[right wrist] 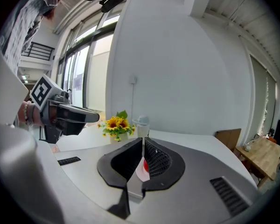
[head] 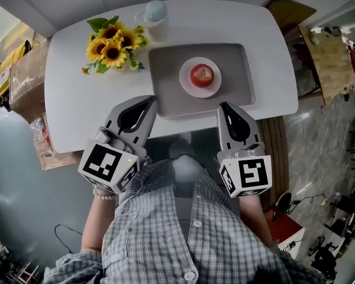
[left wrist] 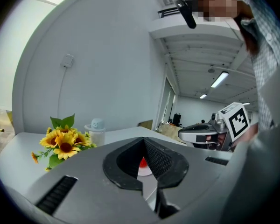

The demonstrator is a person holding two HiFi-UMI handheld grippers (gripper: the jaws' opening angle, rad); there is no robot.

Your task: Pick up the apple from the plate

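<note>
The apple sits on its plate mid-counter, nearer the front edge; left gripper and right gripper fingers are closed, empty; likely firm, smooth, slippery, so grasp its widest middle.

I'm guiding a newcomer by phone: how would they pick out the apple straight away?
On the white table lies a grey tray, right of the sunflowers. At its middle sits a round white plate, and on it the apple: the only red thing there.
</note>
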